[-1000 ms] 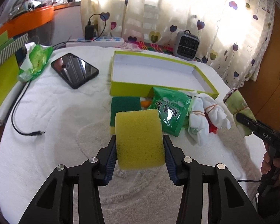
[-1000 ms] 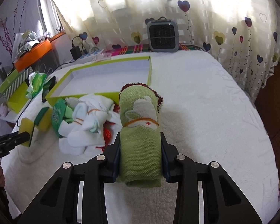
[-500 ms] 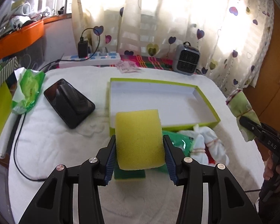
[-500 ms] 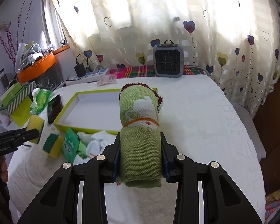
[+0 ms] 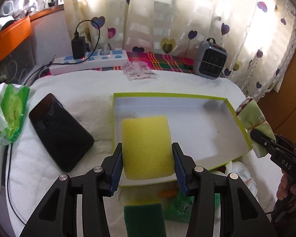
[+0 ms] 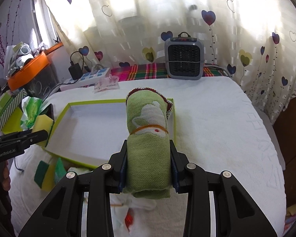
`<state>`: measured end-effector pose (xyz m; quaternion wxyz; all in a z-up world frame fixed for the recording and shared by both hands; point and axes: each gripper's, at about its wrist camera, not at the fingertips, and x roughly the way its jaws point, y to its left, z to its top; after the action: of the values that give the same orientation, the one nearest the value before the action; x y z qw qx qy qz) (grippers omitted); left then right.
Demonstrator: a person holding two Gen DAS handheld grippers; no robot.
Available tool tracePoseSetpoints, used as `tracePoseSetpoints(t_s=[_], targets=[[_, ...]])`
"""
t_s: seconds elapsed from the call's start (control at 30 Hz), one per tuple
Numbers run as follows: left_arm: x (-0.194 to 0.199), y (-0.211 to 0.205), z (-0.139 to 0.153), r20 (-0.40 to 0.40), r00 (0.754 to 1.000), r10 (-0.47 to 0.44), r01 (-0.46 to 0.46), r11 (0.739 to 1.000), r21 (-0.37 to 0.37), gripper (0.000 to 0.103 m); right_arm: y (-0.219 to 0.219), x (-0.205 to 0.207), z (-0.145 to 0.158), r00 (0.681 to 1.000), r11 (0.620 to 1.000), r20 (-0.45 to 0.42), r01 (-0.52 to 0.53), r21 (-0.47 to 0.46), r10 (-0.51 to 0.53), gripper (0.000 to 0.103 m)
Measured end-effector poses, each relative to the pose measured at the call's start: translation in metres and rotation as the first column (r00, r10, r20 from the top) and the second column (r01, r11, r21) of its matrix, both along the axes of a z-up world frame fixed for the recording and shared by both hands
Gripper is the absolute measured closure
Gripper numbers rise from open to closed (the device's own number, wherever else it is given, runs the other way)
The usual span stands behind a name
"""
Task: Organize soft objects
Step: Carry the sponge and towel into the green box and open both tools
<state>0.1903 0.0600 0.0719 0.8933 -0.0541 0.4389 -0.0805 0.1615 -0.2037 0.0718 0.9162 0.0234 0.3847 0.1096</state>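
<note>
From the left wrist, the left gripper (image 5: 147,165) clamps a yellow sponge (image 5: 147,148) between its blue pads, the sponge sticking forward over the near left part of the box (image 5: 199,126). From the right wrist, the right gripper (image 6: 148,169) pinches a rolled green towel (image 6: 148,138) bound by a rubber band, its far end reaching over the box's right wall (image 6: 174,116).

Both wrist views look steeply down, close, sharing the green-rimmed box (image 5: 223,99).
</note>
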Motion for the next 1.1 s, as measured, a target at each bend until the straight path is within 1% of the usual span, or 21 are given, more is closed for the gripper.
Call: tracePoseSetpoints(t_s=[0.13,0.23,0.37,0.43,0.6,0.67,0.77,0.83,0.93,1.0,1.1], targets=[[0.021,-0.004,-0.008,-0.014,1.000,-0.010,0.010,1.000,0.025,0.058,0.005,0.017,-0.009,1.000,1.000,-0.026,0.010,-0.025,-0.011,0.066],[0.036,-0.003,-0.017,-0.037,0.999,-0.012,0.013,1.000,0.025,0.058,0.008,0.029,-0.017,0.999,0.999,-0.050,0.008,-0.034,-0.010,0.066],[0.048,-0.004,-0.025,-0.038,0.999,-0.005,0.007,0.998,0.064,0.058,0.011,0.040,-0.027,0.997,0.999,-0.072,0.000,-0.036,-0.003,0.066],[0.052,-0.003,-0.028,-0.044,0.999,-0.004,0.007,0.998,0.069,0.058,0.013,0.045,-0.032,0.997,0.999,-0.080,-0.005,-0.040,0.002,0.066],[0.057,-0.009,-0.031,-0.036,0.999,-0.024,0.027,0.996,0.089,0.057,0.018,0.050,-0.040,0.996,0.998,-0.088,-0.022,-0.052,0.018,0.066],[0.058,-0.012,-0.031,-0.034,0.999,-0.032,0.035,0.995,0.096,0.057,0.019,0.052,-0.042,0.995,0.998,-0.094,-0.022,-0.050,0.017,0.064],[0.060,-0.014,-0.037,-0.059,0.998,-0.034,0.040,0.995,0.092,0.057,0.020,0.053,-0.044,0.996,0.998,-0.092,-0.018,-0.053,0.013,0.064],[0.060,-0.016,-0.039,-0.055,0.998,-0.034,0.040,0.993,0.107,0.057,0.020,0.053,-0.044,0.996,0.998,-0.088,-0.017,-0.056,0.012,0.064],[0.061,-0.016,-0.039,-0.057,0.998,-0.034,0.040,0.994,0.104,0.056,0.020,0.052,-0.044,0.996,0.998,-0.084,-0.014,-0.057,0.009,0.063],[0.060,-0.015,-0.039,-0.056,0.998,-0.027,0.033,0.994,0.103,0.056,0.021,0.052,-0.044,0.997,0.998,-0.079,-0.017,-0.059,0.012,0.062],[0.060,-0.014,-0.038,-0.059,0.998,-0.025,0.031,0.995,0.093,0.055,0.021,0.050,-0.043,0.998,0.998,-0.068,-0.017,-0.058,0.014,0.056]])
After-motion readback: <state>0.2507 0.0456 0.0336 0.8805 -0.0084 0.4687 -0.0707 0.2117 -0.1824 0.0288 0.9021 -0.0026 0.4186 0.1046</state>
